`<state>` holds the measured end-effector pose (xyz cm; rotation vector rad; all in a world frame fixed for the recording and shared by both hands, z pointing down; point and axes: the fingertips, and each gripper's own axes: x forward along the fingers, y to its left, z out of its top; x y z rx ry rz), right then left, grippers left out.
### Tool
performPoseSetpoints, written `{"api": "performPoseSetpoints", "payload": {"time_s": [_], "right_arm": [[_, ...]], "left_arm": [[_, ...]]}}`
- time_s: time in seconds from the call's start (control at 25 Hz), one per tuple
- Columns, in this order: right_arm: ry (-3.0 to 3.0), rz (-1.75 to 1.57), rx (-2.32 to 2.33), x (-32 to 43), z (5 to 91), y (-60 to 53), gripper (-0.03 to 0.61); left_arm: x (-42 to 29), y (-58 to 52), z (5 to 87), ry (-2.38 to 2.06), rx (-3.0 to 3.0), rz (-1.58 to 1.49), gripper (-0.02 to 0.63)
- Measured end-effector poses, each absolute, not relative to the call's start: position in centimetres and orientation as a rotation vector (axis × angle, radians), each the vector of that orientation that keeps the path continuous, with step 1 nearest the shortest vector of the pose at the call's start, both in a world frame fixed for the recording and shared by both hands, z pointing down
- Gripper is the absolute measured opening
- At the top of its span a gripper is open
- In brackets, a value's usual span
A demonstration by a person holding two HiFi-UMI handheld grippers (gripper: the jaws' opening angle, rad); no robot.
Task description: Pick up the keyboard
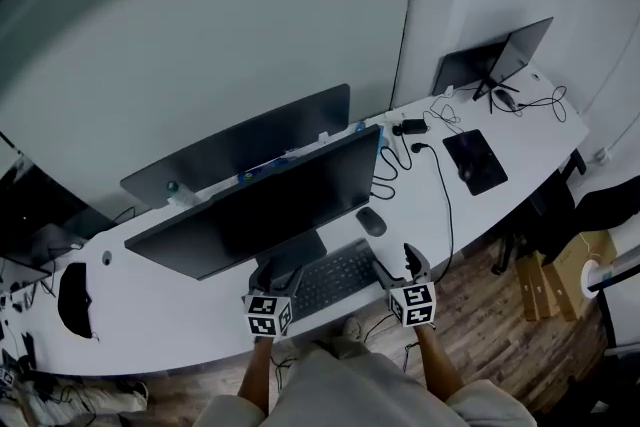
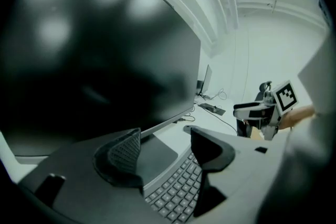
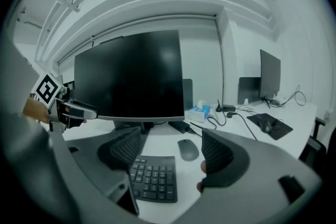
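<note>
A dark keyboard [image 1: 335,279] lies on the white desk [image 1: 160,315] in front of the big monitor [image 1: 270,205]. My left gripper [image 1: 275,277] hovers at the keyboard's left end, jaws open; in the left gripper view the keys [image 2: 176,191] show between and below its fingers [image 2: 122,157]. My right gripper [image 1: 400,265] stands open at the keyboard's right end, where the number pad [image 3: 153,178] lies below the jaws. Nothing is gripped by either. The keyboard's middle is partly hidden by the monitor in the head view.
A dark mouse [image 1: 371,222] [image 3: 188,149] lies right of the keyboard. A second monitor [image 1: 240,145] stands behind the first. Cables [image 1: 440,175], a black mouse pad [image 1: 475,161], a tissue box [image 3: 198,112] and a third screen [image 1: 495,60] occupy the desk's right part.
</note>
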<state>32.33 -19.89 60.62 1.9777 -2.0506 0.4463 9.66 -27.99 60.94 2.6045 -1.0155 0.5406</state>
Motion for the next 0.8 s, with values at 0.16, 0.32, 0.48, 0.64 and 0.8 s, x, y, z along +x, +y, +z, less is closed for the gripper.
{"api": "performPoseSetpoints", "payload": {"time_s": [0.16,0.32,0.48,0.64,0.8], "right_arm": [[-2.136,0.443,1.853,27.5,61.1,-22.4,0.350],[-2.203,0.420,1.748,22.6,61.4,-24.5,0.350],[-2.249,0.407,1.669,18.1,61.3,-25.9,0.350],[-2.262,0.401,1.615,15.1,61.5,-26.0,0.350],[-2.253,0.402,1.595,14.5,62.2,-25.5,0.350]], "left_arm": [[4.1,-28.2,61.3,-1.140,2.520,0.519,0.276],[-1.6,-27.9,61.7,-1.246,2.435,0.500,0.276],[-7.1,-27.3,61.7,-1.334,2.361,0.478,0.276],[-10.9,-26.2,62.4,-1.382,2.299,0.466,0.276],[-12.1,-25.4,63.3,-1.387,2.271,0.459,0.276]]}}
